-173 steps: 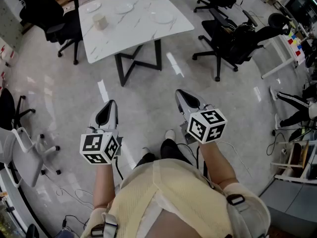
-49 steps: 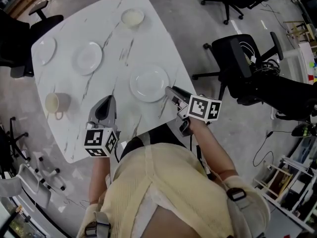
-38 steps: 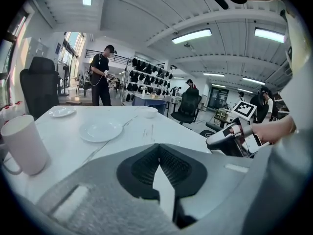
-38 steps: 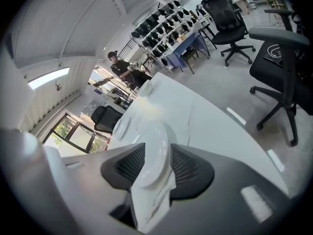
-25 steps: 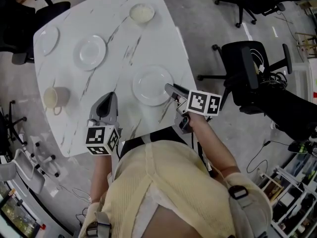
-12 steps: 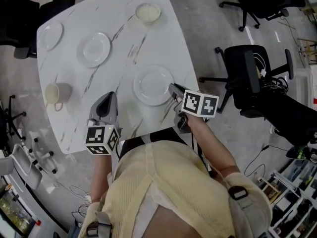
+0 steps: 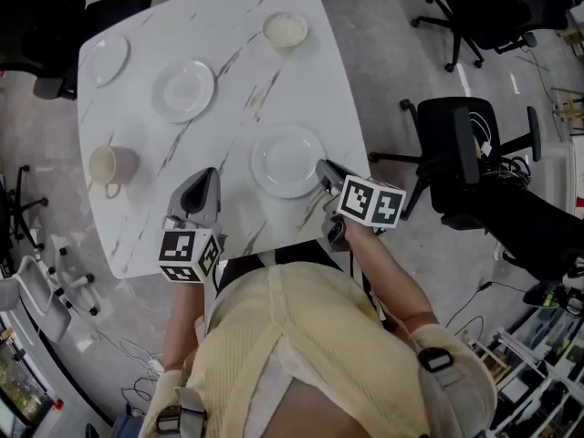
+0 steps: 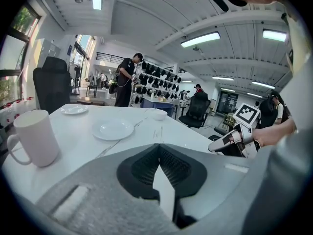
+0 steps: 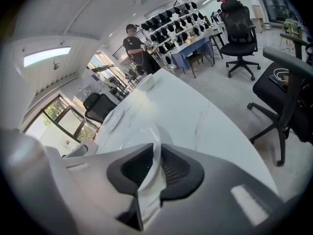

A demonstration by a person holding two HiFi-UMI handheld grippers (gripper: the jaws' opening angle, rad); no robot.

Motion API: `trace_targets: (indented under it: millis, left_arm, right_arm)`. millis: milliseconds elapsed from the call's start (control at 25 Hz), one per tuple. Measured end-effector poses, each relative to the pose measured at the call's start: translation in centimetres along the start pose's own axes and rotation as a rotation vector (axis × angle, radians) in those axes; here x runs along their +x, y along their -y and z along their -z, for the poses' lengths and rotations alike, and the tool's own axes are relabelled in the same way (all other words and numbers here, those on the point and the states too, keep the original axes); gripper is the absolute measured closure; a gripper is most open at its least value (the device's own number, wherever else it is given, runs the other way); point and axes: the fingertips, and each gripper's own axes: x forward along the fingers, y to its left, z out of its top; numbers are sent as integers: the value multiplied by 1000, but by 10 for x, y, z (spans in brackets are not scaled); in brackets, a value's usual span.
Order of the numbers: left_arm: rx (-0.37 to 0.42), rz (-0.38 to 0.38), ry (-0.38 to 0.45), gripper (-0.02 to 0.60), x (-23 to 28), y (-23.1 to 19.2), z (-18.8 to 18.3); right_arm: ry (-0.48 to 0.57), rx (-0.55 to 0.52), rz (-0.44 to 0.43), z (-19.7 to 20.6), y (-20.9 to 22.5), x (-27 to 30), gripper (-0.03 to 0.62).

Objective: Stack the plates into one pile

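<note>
Closing over the last second, the right gripper (image 7: pixel 321 167) now pinches the right rim of the nearest plate (image 7: pixel 285 161) on the table (image 7: pixel 237 71); the left gripper (image 7: pixel 203 185) hovers shut, empty. Grasp looks done; next, a level lift onto the middle plate (image 7: pixel 183 90) farther off.

near plate (image 7: pixel 288 161): white, rim clamped | middle plate (image 7: pixel 183 90): flat | far plate (image 7: pixel 105 59): flat

I'm seeing a pale yellow ribbed top (image 7: pixel 301 336) being worn, with dark buckled straps (image 7: pixel 435 363) crossing what are probably the shoulders. The grey left gripper (image 7: pixel 205 175) and right gripper (image 7: pixel 322 166) are each carrying a black-and-white marker cube (image 7: pixel 189 255) and showing black ribbed pads (image 8: pixel 139 168).
</note>
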Motion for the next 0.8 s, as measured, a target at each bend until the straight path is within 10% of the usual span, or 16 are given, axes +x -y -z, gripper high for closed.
trace_targets:
  millis: [800]
  left_arm:
    - [2,-15,63,578,-8,8,-14]
  right_arm:
    - [86,185,-362,-18,-47,-38,579]
